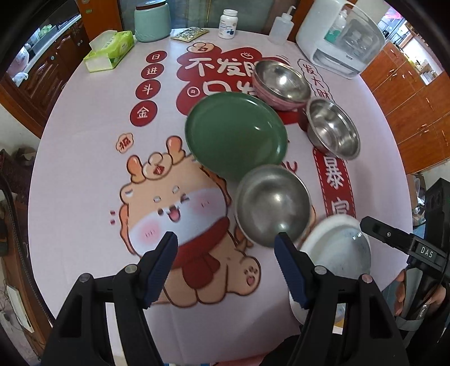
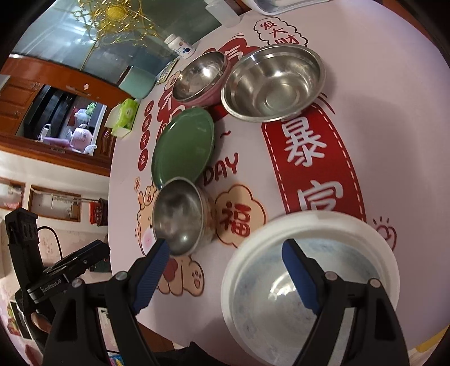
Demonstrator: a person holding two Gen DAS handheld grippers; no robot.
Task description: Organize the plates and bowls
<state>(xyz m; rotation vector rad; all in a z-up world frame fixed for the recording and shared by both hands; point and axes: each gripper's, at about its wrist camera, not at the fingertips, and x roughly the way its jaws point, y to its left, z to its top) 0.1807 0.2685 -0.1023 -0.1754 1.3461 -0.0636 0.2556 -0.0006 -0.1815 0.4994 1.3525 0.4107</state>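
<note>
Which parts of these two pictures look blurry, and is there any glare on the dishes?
Left wrist view: the near steel bowl and white bowl are motion-smeared, while the far steel bowl stays crisp with bright glare. Right wrist view: the white bowl rim smears; the large steel bowl shows sharp highlights.

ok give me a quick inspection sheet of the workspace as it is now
surface: round table under a pink cartoon-print cloth
job's things: green round plate, pink-sided steel bowl, plain steel bowl, steel bowl nearest the plate, white bowl with blue-speckled inside; none stacked
clutter: green tissue box, mint jar, white pill bottle, white appliance
grippers: left gripper and right gripper open, empty
cables: nothing seen
surroundings: wooden cabinets
</note>
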